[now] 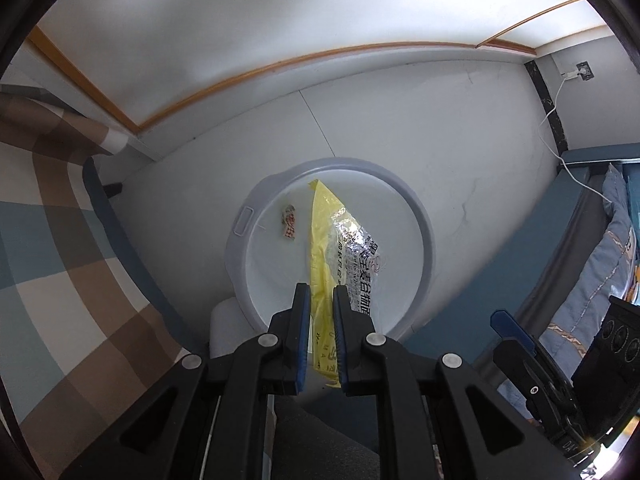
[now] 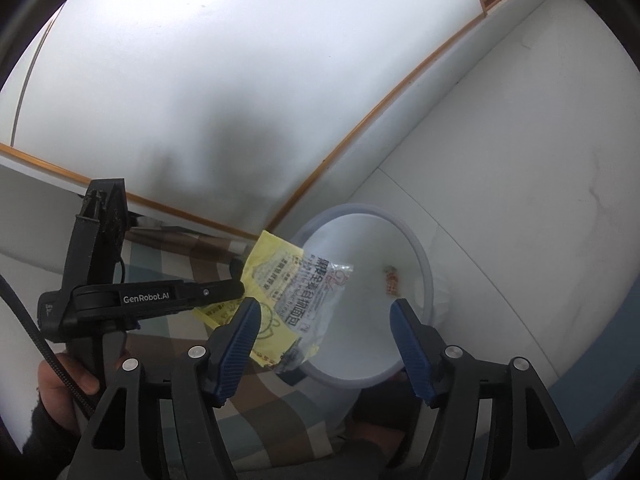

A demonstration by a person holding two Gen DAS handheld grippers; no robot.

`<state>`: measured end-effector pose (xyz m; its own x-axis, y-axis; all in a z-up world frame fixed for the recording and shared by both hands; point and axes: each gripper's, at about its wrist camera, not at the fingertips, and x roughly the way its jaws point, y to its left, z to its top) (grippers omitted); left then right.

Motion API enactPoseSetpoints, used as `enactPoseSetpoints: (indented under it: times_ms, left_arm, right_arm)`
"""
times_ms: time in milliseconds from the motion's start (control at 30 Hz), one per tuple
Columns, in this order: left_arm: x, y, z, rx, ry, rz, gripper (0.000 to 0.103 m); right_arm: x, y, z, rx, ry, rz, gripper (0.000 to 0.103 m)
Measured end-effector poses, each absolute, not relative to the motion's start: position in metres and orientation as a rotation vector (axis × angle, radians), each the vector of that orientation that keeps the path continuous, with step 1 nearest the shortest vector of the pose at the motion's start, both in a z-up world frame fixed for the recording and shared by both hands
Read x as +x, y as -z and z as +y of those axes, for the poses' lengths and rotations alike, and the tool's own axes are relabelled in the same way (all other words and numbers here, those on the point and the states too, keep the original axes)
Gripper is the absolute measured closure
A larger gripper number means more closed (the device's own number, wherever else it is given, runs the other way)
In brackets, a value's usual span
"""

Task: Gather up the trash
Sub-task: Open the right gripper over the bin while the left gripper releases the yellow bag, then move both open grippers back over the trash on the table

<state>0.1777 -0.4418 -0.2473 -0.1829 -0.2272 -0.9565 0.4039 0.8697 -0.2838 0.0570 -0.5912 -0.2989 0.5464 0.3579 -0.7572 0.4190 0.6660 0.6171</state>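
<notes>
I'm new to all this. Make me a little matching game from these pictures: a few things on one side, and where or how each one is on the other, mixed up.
Things:
1. yellow wrapper
2. small crumpled scrap
3. left gripper
4. right gripper

States:
A. jaws apart, nothing between them
B. lying on the bottom of the white bin
C. hanging over the bin, pinched at one end
D. shut on a piece of trash

Pairs: 1-C, 2-B, 3-D, 4-A
</notes>
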Motion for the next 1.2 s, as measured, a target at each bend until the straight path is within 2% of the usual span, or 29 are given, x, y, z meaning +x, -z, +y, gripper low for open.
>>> enactPoseSetpoints:
  times_ms: [100,167,233,300,767,1200]
  left_arm:
    - [0.178,0.247,-0.44,0.115,0.545,1.672,0.094]
    - [0.178,0.242,-0.439,0.113,0.54,1.649,0.084]
    - [0.178,0.235,-0.436,0.109,0.534,1.612,0.045]
    - [0.179,0.225,-0.431,0.084,0.535,1.563,0.033]
    - [0.158,0.173,-0.389,0.116,0.522,1.363,0.031]
    - [0.131,0.116,-0.345,0.123,0.481,1.166,0.031]
  right_arm:
    - [0.055,0.299,-0.593,0.885,0.054,1.031,0.034]
    - [0.051,0.298,-0.595,0.889,0.064,1.028,0.031]
    - [0.049,0.294,-0.598,0.895,0.069,1.03,0.031]
    - [0.047,0.294,-0.597,0.893,0.071,1.032,0.031]
    - [0.035,0.254,-0.585,0.808,0.115,0.989,0.015]
    - [0.017,0.195,-0.561,0.711,0.122,0.908,0.009]
